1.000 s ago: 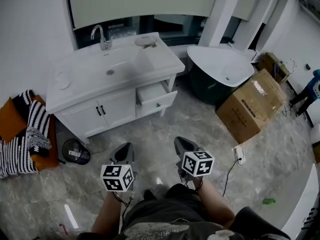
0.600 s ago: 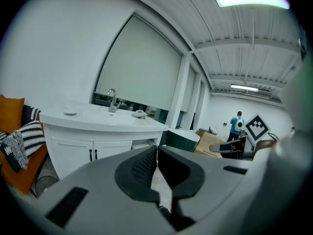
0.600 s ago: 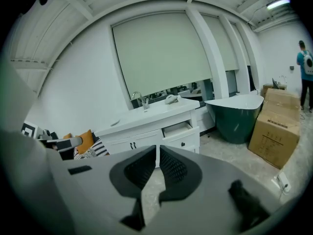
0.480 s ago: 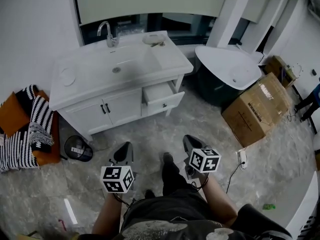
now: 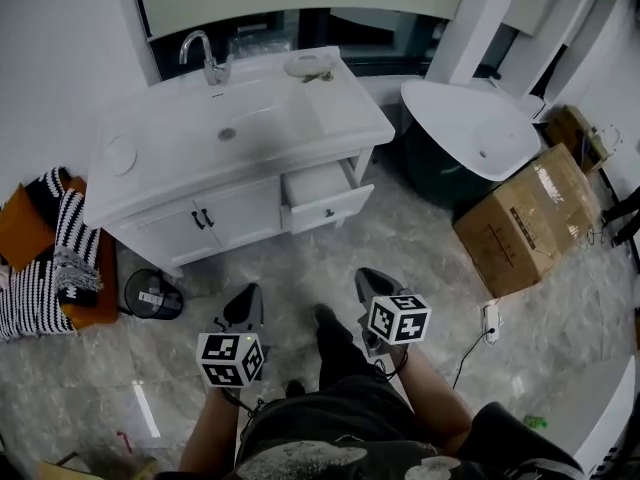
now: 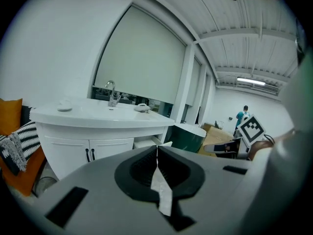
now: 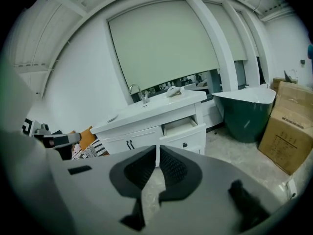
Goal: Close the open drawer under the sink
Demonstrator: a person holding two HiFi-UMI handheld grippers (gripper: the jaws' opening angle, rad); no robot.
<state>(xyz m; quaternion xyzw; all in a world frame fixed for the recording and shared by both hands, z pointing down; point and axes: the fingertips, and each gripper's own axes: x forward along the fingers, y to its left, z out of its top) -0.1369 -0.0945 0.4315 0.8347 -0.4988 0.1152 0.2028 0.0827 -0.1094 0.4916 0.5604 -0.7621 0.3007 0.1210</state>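
While both grippers hang low over the marble floor ahead of the person's legs, the drawer stands pulled out of the white sink cabinet. It sits on the cabinet's right side, just beside the pair of cupboard doors and below the countertop's corner.

Neither gripper touches the drawer, which is well apart from both, farther along the floor. In the head view it lies beyond and between the two, somewhat nearer the line of the right gripper than that of the left gripper.

Seen from the right gripper view, the drawer shows just above and a little right of the jaw tips. Its front panel juts out from the cabinet and its inside is visible from above. The right gripper is clenched, tips together, with nothing between them.

From the left gripper view, the drawer peeks out just over the jaw tips, partly hidden by the tool's body. The left gripper is likewise closed and empty.

A dark green tub and a cardboard box stand to the drawer's right.
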